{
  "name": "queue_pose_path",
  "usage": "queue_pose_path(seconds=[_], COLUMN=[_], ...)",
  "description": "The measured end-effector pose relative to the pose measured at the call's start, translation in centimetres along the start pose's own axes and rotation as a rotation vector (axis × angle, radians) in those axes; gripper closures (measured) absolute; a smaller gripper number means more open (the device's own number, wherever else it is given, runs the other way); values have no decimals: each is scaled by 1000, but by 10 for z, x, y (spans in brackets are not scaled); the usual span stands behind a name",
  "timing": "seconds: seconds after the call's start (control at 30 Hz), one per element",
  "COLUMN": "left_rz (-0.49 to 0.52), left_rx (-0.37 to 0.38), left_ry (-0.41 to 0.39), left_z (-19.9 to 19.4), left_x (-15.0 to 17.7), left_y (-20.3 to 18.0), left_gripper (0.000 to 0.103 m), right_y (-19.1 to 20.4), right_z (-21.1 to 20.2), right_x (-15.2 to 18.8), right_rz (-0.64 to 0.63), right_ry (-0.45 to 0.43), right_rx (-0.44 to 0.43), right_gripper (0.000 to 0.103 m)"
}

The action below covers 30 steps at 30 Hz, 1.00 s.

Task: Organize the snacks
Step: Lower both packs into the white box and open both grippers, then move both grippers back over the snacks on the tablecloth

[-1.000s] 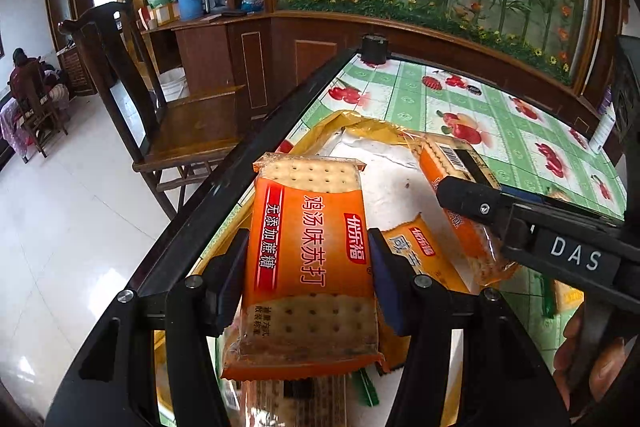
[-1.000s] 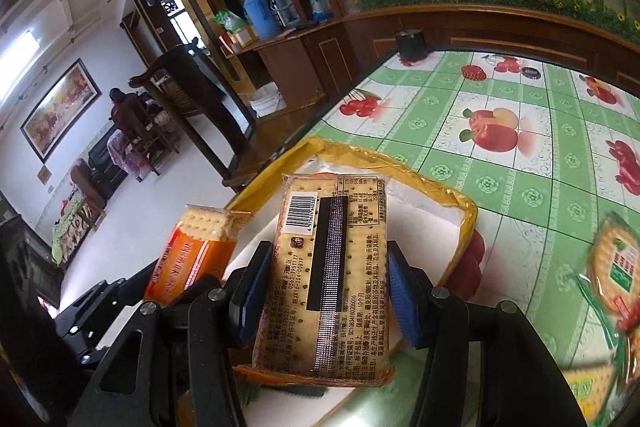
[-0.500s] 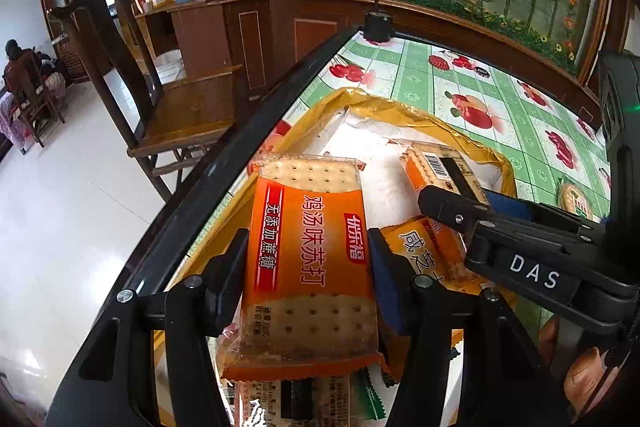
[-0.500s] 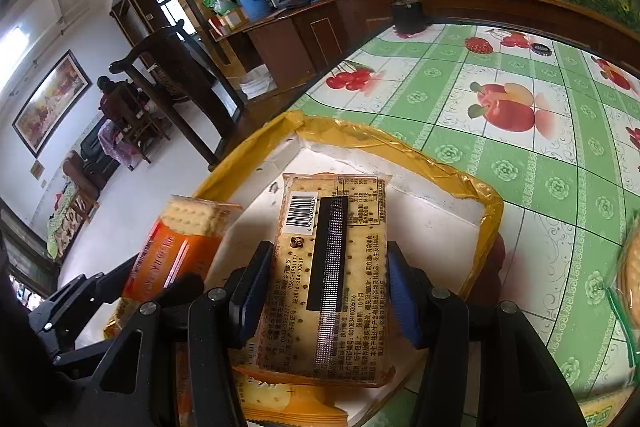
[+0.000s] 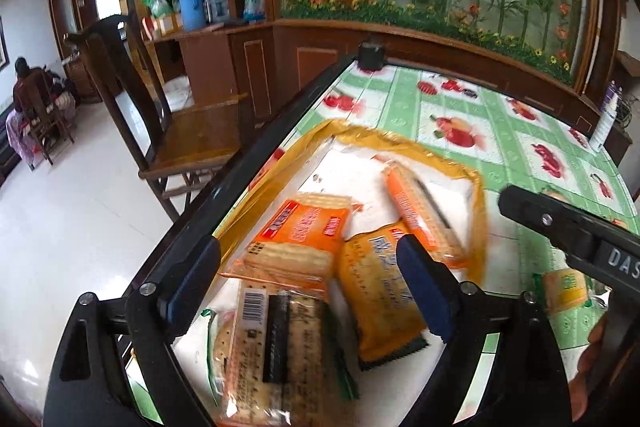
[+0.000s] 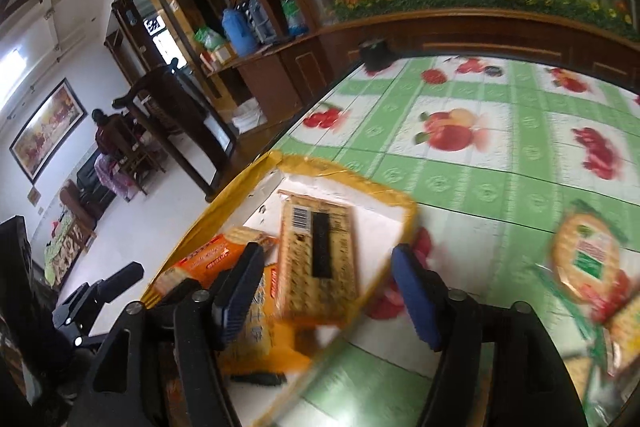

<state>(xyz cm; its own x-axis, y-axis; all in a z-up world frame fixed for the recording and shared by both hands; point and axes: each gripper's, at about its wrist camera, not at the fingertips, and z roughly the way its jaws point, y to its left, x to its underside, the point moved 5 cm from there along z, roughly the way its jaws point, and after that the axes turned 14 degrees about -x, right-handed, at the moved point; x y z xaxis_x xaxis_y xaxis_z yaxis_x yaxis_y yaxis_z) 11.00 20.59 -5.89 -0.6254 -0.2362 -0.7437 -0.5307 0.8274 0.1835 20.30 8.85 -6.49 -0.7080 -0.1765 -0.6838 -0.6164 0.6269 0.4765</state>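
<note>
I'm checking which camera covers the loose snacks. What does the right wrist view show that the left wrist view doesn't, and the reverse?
Only the right wrist view: a round cracker pack with a green label lying on the tablecloth outside the tray, and a framed painting.

Only the left wrist view: the barcode-side cracker pack nearest the camera, under the open left claw.

Both: the yellow-rimmed tray, the orange cracker pack, the wooden chair.

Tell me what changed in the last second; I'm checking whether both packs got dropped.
Both were let go. The left gripper has just opened, and its orange pack now lies in the tray. The right gripper has just opened too; its barcode pack sits free in the tray. The other packs and the tablecloth stayed put.
</note>
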Motion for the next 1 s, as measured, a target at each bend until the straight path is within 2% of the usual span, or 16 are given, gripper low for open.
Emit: queue_pose_path(seconds=[0.3, 0.53, 0.73, 0.8, 0.9, 1.0], left_rz=[43, 103, 240, 311, 418, 480], left_rx=[60, 121, 234, 276, 315, 342], left_ry=[-26, -25, -14, -16, -23, -15], left_z=[-27, -39, -50, -55, -63, -66], left_x=[5, 12, 26, 32, 42, 49], left_y=[-33, -65, -123, -146, -177, -196], left_gripper=[12, 13, 13, 13, 13, 13], right_y=[-25, -71, -121, -130, -144, -155], right_z=[-76, -135, -180, -193, -212, -228], right_x=[28, 60, 89, 96, 104, 107], right_rz=[37, 118, 216, 237, 254, 276], right_ry=[-64, -113, -143, -160, -177, -196], right_rx=[55, 138, 222, 218, 260, 275], right_gripper=[33, 32, 32, 32, 32, 32])
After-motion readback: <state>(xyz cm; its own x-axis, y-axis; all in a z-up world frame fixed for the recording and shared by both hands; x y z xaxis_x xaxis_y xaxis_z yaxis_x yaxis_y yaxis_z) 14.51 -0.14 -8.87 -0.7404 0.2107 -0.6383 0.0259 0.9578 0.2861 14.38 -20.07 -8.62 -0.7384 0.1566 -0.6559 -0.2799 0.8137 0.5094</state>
